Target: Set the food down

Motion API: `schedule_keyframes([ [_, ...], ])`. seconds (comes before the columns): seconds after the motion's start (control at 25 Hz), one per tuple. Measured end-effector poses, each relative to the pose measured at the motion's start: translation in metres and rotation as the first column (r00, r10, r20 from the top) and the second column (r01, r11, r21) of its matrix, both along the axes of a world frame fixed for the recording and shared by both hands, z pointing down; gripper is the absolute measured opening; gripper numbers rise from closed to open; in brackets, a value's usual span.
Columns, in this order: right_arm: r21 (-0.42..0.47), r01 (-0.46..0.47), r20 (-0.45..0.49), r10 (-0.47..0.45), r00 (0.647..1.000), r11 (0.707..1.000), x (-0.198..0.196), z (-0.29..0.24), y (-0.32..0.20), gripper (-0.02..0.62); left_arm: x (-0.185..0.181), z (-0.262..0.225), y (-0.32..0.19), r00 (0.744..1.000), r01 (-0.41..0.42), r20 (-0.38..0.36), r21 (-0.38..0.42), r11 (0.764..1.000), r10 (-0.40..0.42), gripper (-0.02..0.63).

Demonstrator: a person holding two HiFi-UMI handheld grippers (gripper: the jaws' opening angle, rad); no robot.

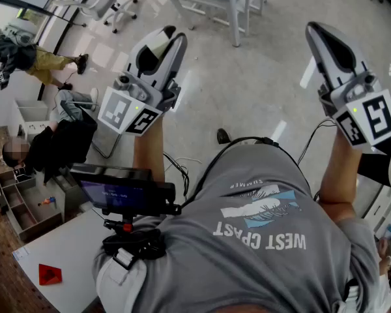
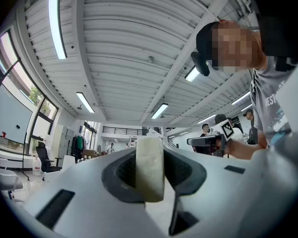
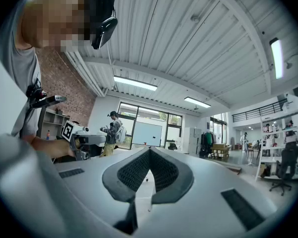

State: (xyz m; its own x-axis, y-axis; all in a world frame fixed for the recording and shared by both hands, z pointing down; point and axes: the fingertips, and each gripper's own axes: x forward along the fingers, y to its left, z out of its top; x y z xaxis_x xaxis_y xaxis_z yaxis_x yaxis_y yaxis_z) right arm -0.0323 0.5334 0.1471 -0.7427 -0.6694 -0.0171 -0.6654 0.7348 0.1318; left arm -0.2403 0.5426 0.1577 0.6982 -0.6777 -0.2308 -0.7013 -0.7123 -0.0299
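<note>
While both grippers point up toward the ribbed white ceiling (image 2: 129,48), only the left gripper (image 1: 161,44) carries anything: its jaws are clamped on a pale, off-white slab of food (image 2: 149,168). The slab stands on edge between the dark pads (image 2: 121,175), flat-sided with softly rounded corners and a matte, faintly pitted surface. What kind of food it is cannot be told from here; it may be bread or something like it. In the head view it shows only as a white patch inside the gripper's black oval throat, held high in the air, well apart from any surface.

The right gripper (image 3: 149,155) has its jaws pressed together with nothing between them. Their rubber faces carry a fine grid texture and meet in a narrow seam that forms a pointed arch.

Below, the person's grey T-shirt (image 1: 267,233) fills the lower head view. At lower left, a smooth white table (image 1: 65,253) holds a small red, roughly triangular piece (image 1: 49,274).
</note>
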Motion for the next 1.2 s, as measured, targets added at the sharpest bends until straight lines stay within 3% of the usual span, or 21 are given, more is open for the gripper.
schedule_keyframes([
  [0.4,0.025,-0.078,-0.043,0.079,0.996,0.997,-0.072,-0.007,-0.049,0.006,-0.059,0.005,-0.063,0.995,-0.09,-0.038,0.022,0.996,0.09,0.101],
  [0.72,0.028,-0.084,-0.005,0.084,0.996,0.996,-0.092,-0.017,-0.075,0.009,-0.07,0.005,-0.104,0.991,-0.124,-0.051,0.018,0.992,0.125,0.101],
  [1.08,0.056,-0.098,0.01,0.098,0.995,0.994,-0.074,-0.036,-0.119,0.009,-0.046,-0.012,-0.146,0.991,-0.133,-0.021,0.005,0.991,0.133,0.101],
  [1.2,0.061,-0.106,0.023,0.105,0.994,0.992,-0.051,-0.039,-0.14,0.008,-0.027,-0.019,-0.163,0.992,-0.129,-0.002,-0.007,0.992,0.129,0.101],
])
